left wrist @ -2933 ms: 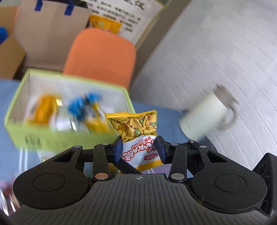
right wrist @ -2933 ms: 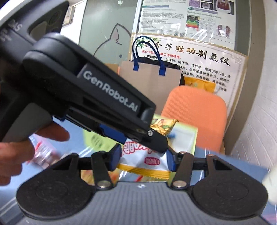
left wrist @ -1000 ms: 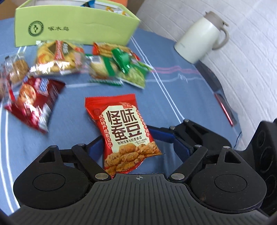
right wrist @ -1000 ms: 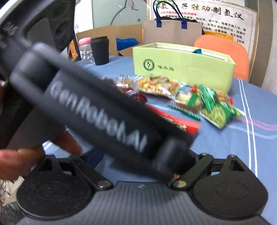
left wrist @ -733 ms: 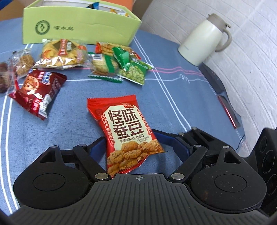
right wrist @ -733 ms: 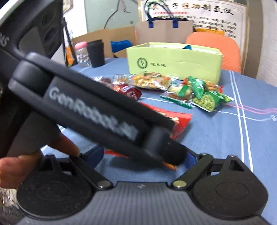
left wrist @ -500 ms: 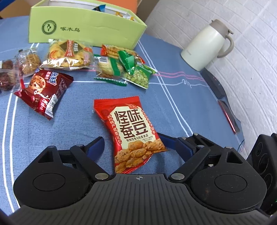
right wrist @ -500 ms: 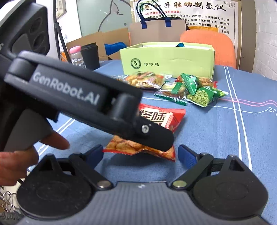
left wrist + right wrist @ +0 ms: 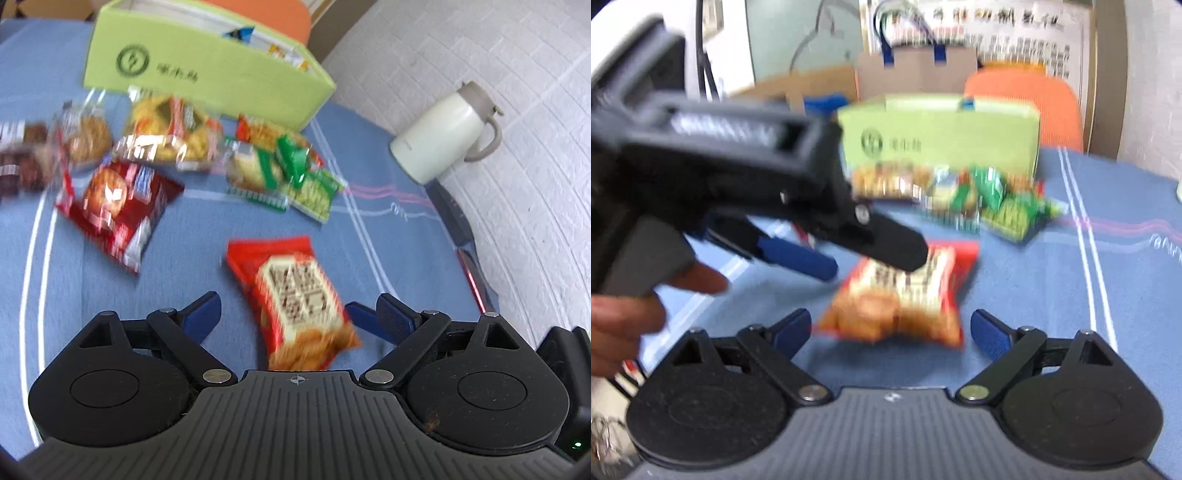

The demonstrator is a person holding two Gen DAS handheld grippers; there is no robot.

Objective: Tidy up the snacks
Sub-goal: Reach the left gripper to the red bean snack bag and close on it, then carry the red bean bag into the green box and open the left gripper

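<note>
A red snack bag (image 9: pixel 295 299) lies flat on the blue tablecloth (image 9: pixel 184 258). It also shows in the right wrist view (image 9: pixel 901 295). My left gripper (image 9: pixel 295 310) is open and empty, fingers either side of the bag's near end. My right gripper (image 9: pixel 890 325) is open and empty, just short of the same bag. The left gripper's body (image 9: pixel 757 184) crosses the right wrist view above the bag. A green box (image 9: pixel 199 66) with snacks inside stands at the back. Several loose snack packs (image 9: pixel 258 166) lie in front of it.
A white thermos jug (image 9: pixel 443 136) stands at the right near the table edge and the white brick wall. A dark red cookie bag (image 9: pixel 114 210) lies at the left. An orange chair (image 9: pixel 1023 107) and a paper bag (image 9: pixel 916 70) stand behind the box.
Both grippers have gone from shut on an orange-white snack bag above the box to open over the red bag on the table. In the last second they pulled back and the views rose.
</note>
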